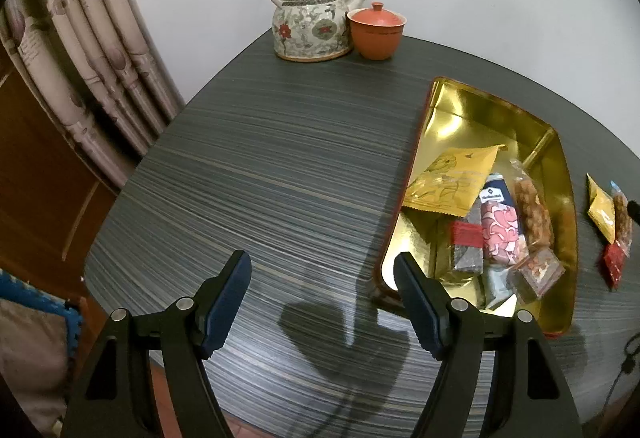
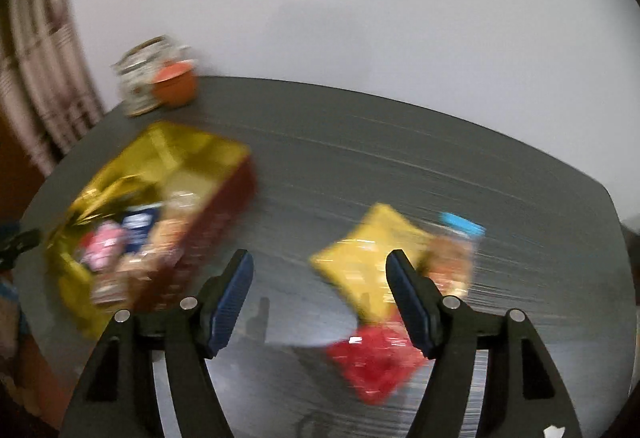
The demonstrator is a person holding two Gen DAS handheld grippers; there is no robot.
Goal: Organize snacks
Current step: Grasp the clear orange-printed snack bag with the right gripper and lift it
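Note:
A gold-lined tin box [image 1: 460,118] with red outer walls sits on the dark striped table [image 1: 260,166]. Inside lie several snacks: a yellow packet [image 1: 452,178], a pink patterned packet [image 1: 502,234], a clear bag of nuts [image 1: 534,214] and a dark bar with a red band [image 1: 466,242]. Right of the box on the table lie a yellow packet [image 2: 372,262], a red packet [image 2: 376,362] and a clear bag with a blue top [image 2: 452,258]. My left gripper [image 1: 322,274] is open and empty, left of the box's near corner. My right gripper [image 2: 320,274] is open and empty above the loose snacks; this view is blurred.
A floral teapot [image 1: 310,22] and an orange lidded cup [image 1: 376,30] stand at the table's far corner by the white wall. A curtain [image 1: 80,50] hangs on the left. The box also shows in the right wrist view [image 2: 160,166].

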